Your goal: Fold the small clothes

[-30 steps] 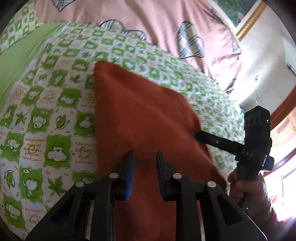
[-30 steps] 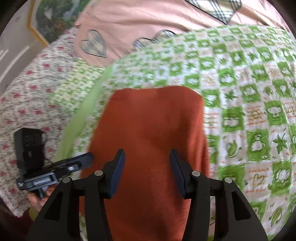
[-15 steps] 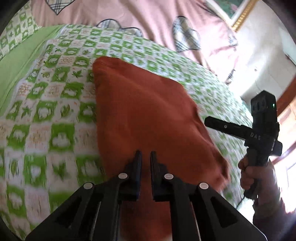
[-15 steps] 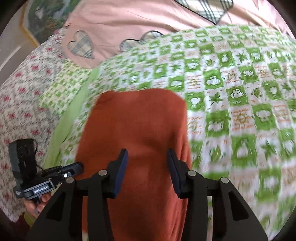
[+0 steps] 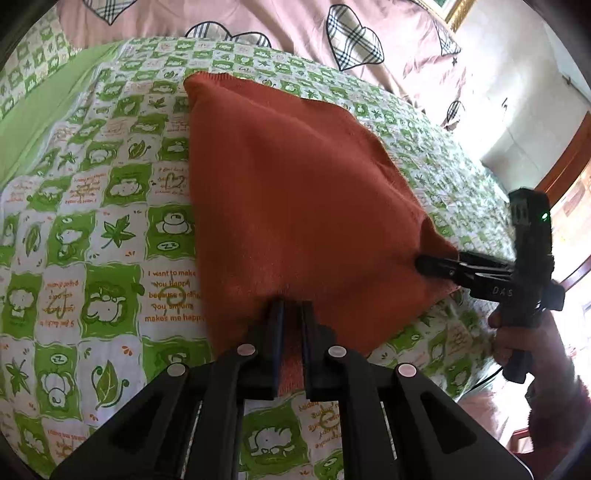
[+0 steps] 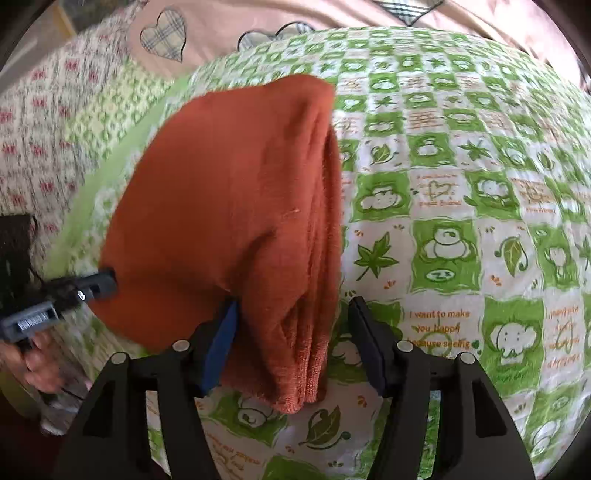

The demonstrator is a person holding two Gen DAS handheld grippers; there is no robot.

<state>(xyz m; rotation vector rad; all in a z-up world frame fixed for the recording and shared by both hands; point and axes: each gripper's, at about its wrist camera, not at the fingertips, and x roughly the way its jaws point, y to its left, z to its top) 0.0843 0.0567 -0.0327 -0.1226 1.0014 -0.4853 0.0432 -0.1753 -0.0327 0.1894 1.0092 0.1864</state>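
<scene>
Item: rust-orange knit garment [image 5: 295, 192], already folded into a thick pad, lying at the centre of both wrist views on a green-and-white checked cartoon bedsheet [image 5: 110, 236]. Left gripper [image 5: 291, 314], bottom centre of its view: pinched nearly shut on the near hem, a strip of cloth showing between the pads. Right gripper [image 6: 291, 325], bottom centre of its view: jaws opening, the stacked layers of the near right corner standing between them, the blue pad [image 6: 221, 343] against the cloth, the other finger clear, so I count no firm hold there yet. Step in hand, as I judge it: taking both near corners for another fold. The next move calls for my right jaws to close on every layer at that corner, then for both hands to lift together and carry the near edge toward the far edge at the top of the frame. Surroundings: pink quilt with plaid hearts [image 5: 258, 22] beyond the sheet, gilt picture frame [image 5: 456, 13] upper right, pale wall [image 5: 517, 92], wood trim at right.
</scene>
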